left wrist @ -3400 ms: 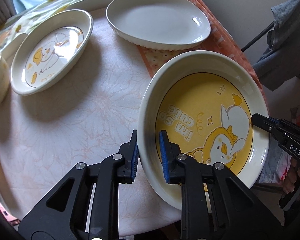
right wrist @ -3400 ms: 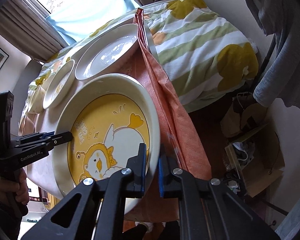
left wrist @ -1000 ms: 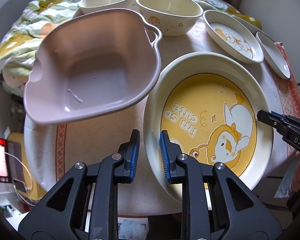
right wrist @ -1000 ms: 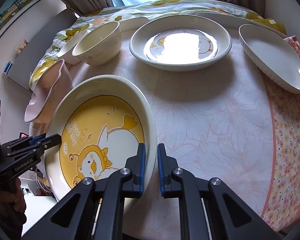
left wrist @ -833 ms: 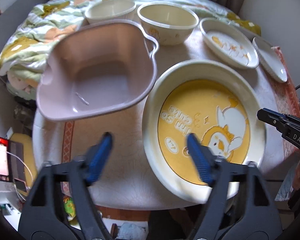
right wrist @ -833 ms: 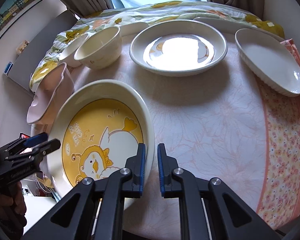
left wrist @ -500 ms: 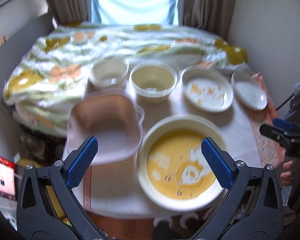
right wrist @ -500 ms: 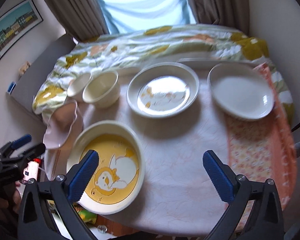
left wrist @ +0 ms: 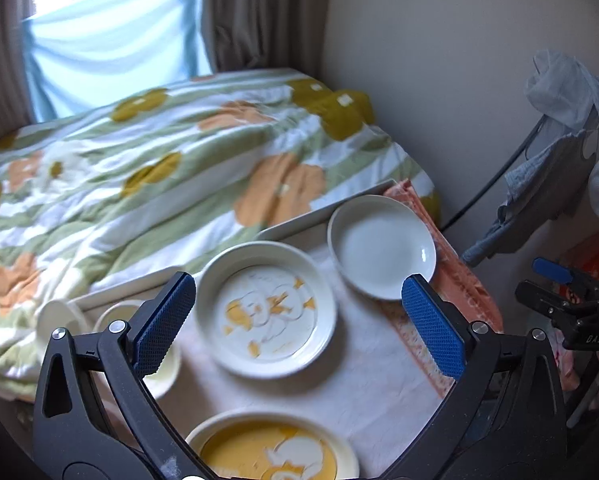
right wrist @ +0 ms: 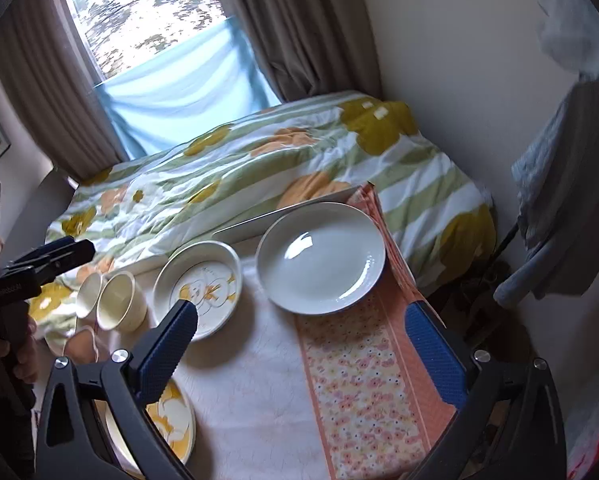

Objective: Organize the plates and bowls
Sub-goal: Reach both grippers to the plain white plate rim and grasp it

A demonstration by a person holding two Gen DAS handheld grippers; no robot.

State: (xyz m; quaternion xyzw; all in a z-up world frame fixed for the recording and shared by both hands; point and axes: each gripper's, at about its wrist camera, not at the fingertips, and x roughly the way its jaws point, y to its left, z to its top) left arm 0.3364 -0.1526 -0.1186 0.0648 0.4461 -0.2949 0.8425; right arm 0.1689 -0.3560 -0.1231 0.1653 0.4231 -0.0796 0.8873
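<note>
- While the left hand-held gripper (left wrist: 299, 320) hangs above the table (left wrist: 379, 376) with its blue pads spread wide and nothing between them, the left wrist view looks down past it onto the crockery.
- Taking the duck plate (left wrist: 265, 310) as the landmark: it sits straight ahead of this gripper, framed between the two open fingers.
- Beyond and to the right of the duck plate lies the plain white dish (left wrist: 381, 252), partly on the orange floral runner (left wrist: 455, 280).
- On the near side of the duck plate, right under the gripper, is the big yellow plate (left wrist: 271, 452), flat on the table and free of any grip.
- Left of the duck plate stand two cream bowls (left wrist: 119, 316), half hidden behind the left finger.
- From the right wrist view, the right hand-held gripper (right wrist: 303, 344) is likewise spread wide and holding nothing.
- Here the white dish (right wrist: 319, 256) lies ahead of this gripper and the duck plate (right wrist: 199, 280) ahead to its left, just past the left finger; the yellow plate (right wrist: 171, 420) shows only at the near left, beneath that finger.
- The two bowls (right wrist: 119, 300) stand side by side left of the duck plate, close to the bed (right wrist: 259, 168).
- My judgement: the left gripper is nearer the duck plate and bowls, the right one nearer the white dish; the round plates offer no long axis, so any rim edge would serve.
</note>
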